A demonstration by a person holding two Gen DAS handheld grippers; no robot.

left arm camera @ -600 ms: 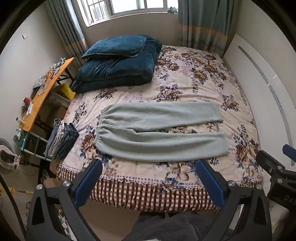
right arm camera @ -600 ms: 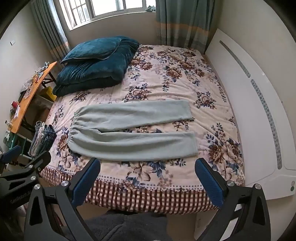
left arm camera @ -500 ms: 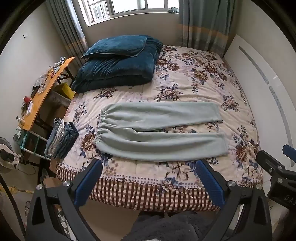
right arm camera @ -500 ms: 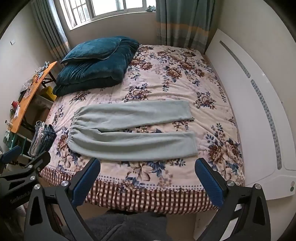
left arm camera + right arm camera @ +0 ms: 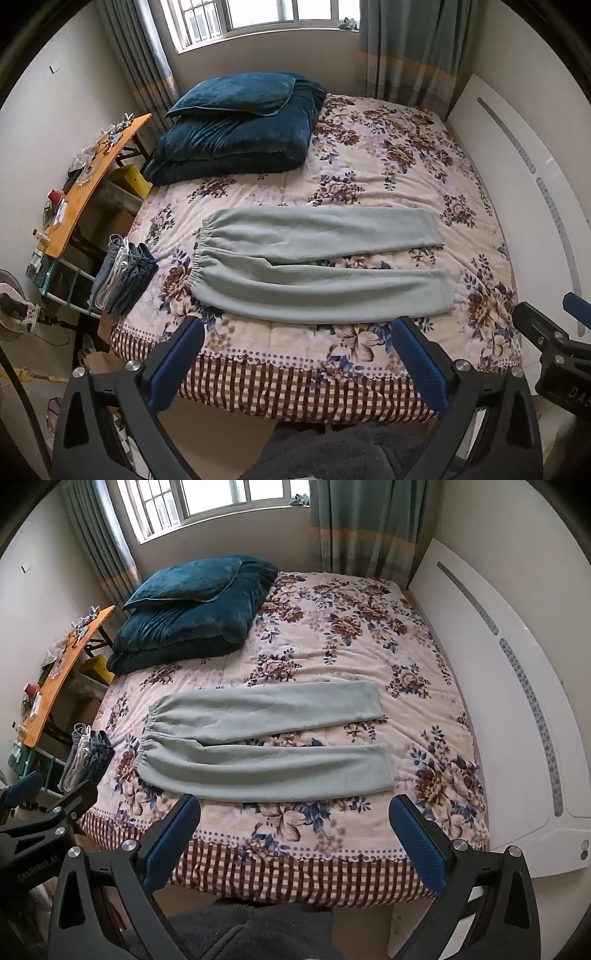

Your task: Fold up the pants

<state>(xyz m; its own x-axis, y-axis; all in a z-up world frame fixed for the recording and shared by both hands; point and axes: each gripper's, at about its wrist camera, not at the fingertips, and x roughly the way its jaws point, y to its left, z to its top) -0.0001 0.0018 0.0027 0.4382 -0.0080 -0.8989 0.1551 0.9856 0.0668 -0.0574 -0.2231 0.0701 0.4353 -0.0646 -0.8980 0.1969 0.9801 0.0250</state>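
Note:
Pale green pants (image 5: 317, 266) (image 5: 258, 738) lie flat on the flowered bed cover, waistband at the left, both legs stretched to the right and slightly spread. My left gripper (image 5: 297, 332) hangs open above the bed's near edge, well short of the pants, nothing between its blue fingers (image 5: 177, 362). My right gripper (image 5: 295, 810) is likewise open and empty, held just beside the left one; its tip shows at the right edge of the left wrist view, and the left one's tip shows at the left edge of the right wrist view.
A dark blue folded quilt with a pillow (image 5: 236, 125) sits at the bed's far left. A stack of folded jeans (image 5: 122, 273) rests at the bed's left edge. An orange side table (image 5: 92, 181) stands left; a white headboard (image 5: 517, 709) runs along the right.

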